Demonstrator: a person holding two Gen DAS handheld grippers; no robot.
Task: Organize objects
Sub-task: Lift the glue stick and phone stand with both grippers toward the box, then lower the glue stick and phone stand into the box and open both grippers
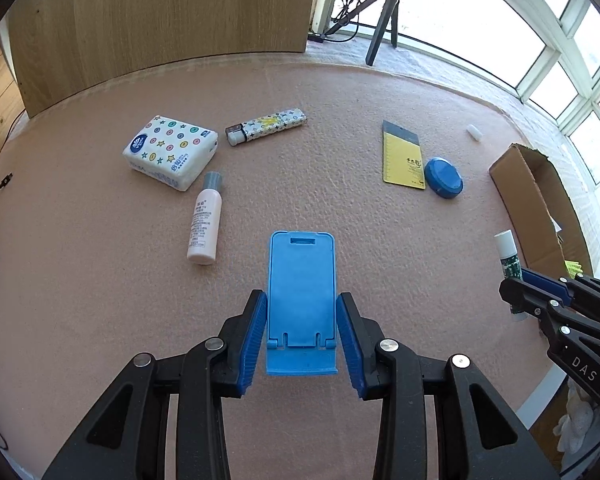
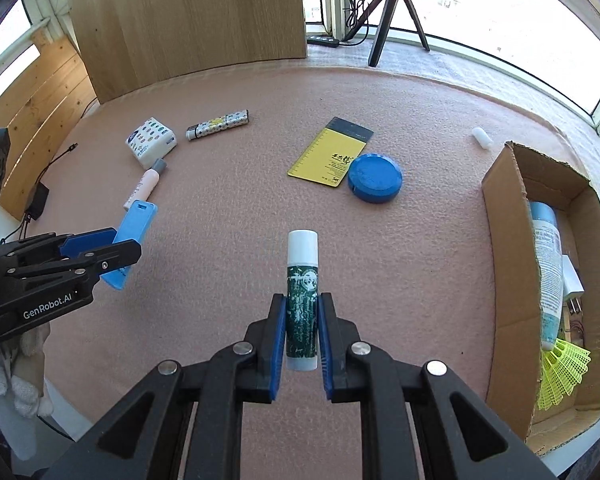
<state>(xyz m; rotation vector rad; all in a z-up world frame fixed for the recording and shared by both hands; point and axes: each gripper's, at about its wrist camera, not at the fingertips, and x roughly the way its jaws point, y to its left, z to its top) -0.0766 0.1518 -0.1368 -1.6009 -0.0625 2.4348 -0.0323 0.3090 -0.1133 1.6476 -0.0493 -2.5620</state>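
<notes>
My left gripper (image 1: pixel 302 330) is shut on a blue phone stand (image 1: pixel 302 292), held above the pink mat; it also shows in the right wrist view (image 2: pixel 134 226). My right gripper (image 2: pixel 302 320) is shut on a green glue stick with a white cap (image 2: pixel 302 280), which also shows in the left wrist view (image 1: pixel 508 256). On the mat lie a tissue pack (image 1: pixel 170 152), a patterned lighter (image 1: pixel 266 126), a white lotion bottle (image 1: pixel 204 224), a yellow card (image 1: pixel 402 156), a blue round tin (image 1: pixel 443 178) and a small white cap (image 1: pixel 474 133).
An open cardboard box (image 2: pixel 504 240) stands at the right edge, holding a bottle (image 2: pixel 548 264), a white plug and a yellow shuttlecock (image 2: pixel 560 376). A wooden panel (image 1: pixel 160 20) and a tripod (image 1: pixel 384 20) stand behind the mat. Cables lie at the left.
</notes>
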